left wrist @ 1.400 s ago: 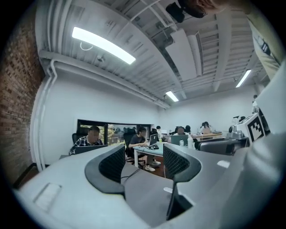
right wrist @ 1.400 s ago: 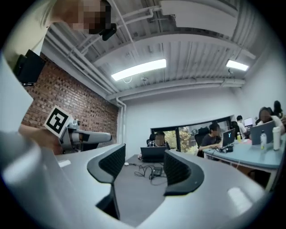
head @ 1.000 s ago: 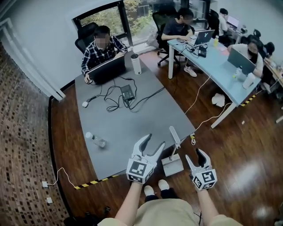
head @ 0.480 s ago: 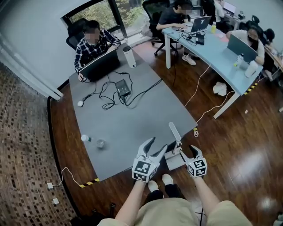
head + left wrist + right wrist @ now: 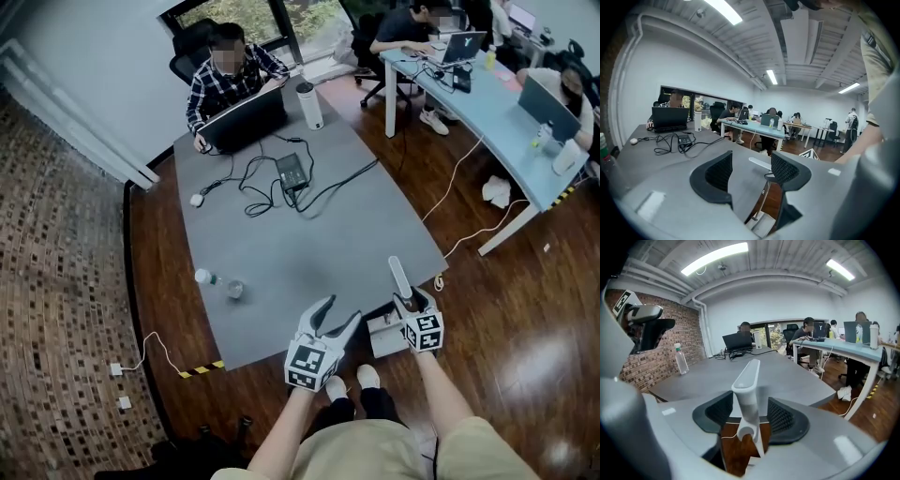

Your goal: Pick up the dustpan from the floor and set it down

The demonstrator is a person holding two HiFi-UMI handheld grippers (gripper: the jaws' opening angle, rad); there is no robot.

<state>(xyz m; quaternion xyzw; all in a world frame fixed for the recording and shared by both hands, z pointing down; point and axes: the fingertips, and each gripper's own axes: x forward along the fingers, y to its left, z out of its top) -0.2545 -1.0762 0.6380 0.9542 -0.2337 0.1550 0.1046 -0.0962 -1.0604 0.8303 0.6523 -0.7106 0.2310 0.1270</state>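
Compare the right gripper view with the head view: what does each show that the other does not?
Only the right gripper view: the dustpan handle standing between the right gripper's jaws, which have just been closing but do not yet press it; the ceiling lights. Only the head view: the dustpan's pan seen whole on the floor, and the person's shoes. Both: the grey table, the water bottle and the left gripper.
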